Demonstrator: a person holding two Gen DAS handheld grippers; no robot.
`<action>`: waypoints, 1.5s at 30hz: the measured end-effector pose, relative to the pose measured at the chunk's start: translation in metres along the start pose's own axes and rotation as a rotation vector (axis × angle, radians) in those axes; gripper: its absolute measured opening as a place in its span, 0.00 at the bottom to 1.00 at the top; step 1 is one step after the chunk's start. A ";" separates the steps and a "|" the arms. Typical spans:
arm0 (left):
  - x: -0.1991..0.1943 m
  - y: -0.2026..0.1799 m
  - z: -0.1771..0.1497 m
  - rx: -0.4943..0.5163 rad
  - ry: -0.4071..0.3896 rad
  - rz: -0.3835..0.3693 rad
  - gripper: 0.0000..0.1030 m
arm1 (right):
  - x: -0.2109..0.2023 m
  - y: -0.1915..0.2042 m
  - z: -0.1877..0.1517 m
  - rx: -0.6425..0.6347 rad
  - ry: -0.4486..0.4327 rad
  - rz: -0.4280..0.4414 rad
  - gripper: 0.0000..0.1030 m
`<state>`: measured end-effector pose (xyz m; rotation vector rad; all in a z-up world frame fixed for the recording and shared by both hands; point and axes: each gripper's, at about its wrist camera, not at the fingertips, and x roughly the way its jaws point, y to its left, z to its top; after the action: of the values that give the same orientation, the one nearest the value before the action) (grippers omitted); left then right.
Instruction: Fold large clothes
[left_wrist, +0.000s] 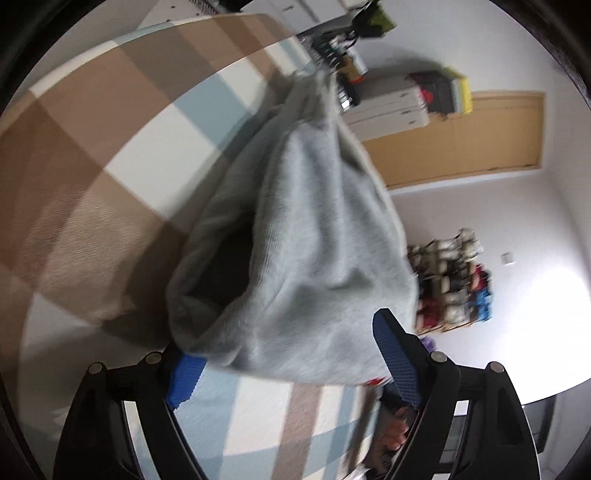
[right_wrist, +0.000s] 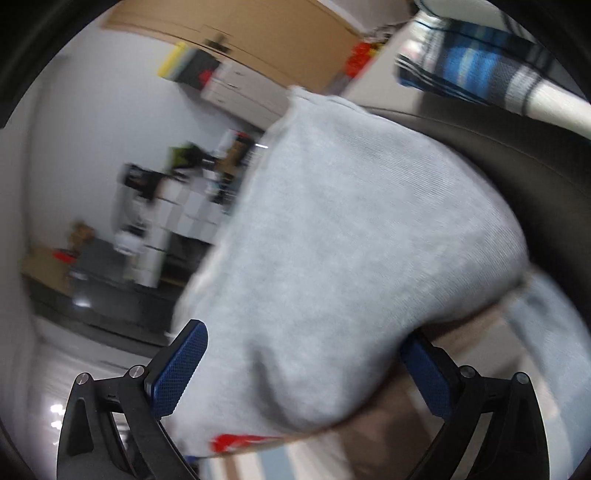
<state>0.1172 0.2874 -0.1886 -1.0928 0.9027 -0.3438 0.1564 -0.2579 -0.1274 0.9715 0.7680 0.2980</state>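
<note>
Up close, our left gripper had its blue pads spread wide, the grey garment bunched loosely between them over the checked bedcover. Our right gripper was spread wide too, same grey cloth slumped between its pads, though blur kinda hid any contact. Farther back were a wooden door and white drawers.
</note>
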 end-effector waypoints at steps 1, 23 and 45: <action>-0.002 -0.002 0.000 0.011 -0.021 -0.037 0.79 | -0.003 0.003 0.000 -0.025 -0.008 0.039 1.00; 0.015 -0.019 -0.007 0.188 -0.079 0.050 0.57 | 0.010 0.007 -0.001 -0.188 -0.022 -0.305 0.20; -0.050 0.005 -0.043 0.117 -0.190 0.145 0.04 | -0.029 0.020 -0.028 -0.308 0.025 -0.362 0.08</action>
<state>0.0521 0.2957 -0.1771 -0.9301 0.7774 -0.1671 0.1184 -0.2454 -0.1068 0.5268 0.8748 0.1076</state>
